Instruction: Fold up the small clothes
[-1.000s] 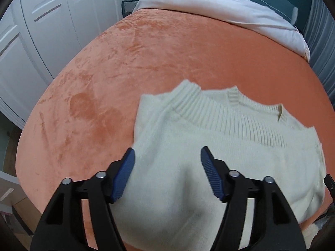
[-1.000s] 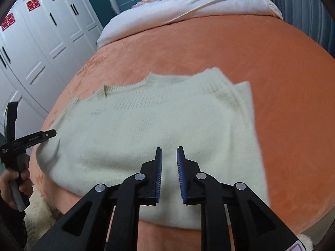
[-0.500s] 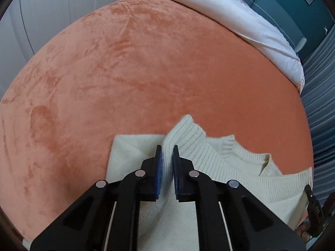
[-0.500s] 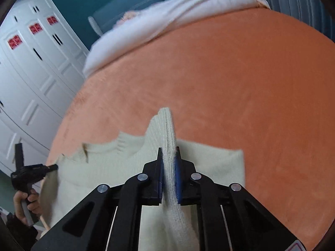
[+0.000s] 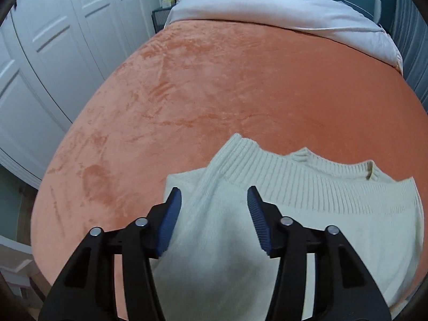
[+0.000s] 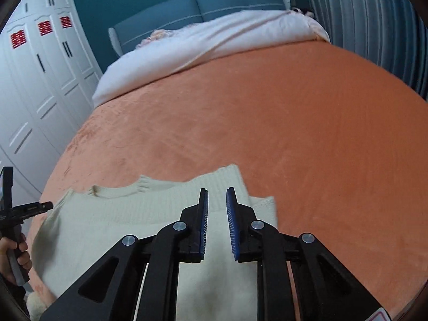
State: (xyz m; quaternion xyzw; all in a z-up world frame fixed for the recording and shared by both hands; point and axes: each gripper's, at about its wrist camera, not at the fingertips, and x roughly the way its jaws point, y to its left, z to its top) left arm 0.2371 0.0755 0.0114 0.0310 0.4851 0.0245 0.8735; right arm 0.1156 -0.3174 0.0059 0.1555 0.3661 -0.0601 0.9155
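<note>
Left tongs (image 5: pixel 211 219) spread wide, nothing between the pads, just above the cream sweater (image 5: pixel 307 214). Right tongs (image 6: pixel 216 224) parted by a narrow gap, empty, over the sweater's folded sleeve. Sweater lies at the near edge of the orange bed (image 5: pixel 240 80). White duvet (image 6: pixel 214 42) bunched at the far end.

A cream sweater (image 5: pixel 307 214) with ribbed bands lies on an orange blanket (image 5: pixel 227 85). The far quilt (image 6: pixel 214 42) is white, the headboard (image 6: pixel 200 8) teal-blue. White wardrobe (image 6: pixel 40 80) doors on the left carry red emblems. Both grippers are black with blue pads (image 5: pixel 171 214).
</note>
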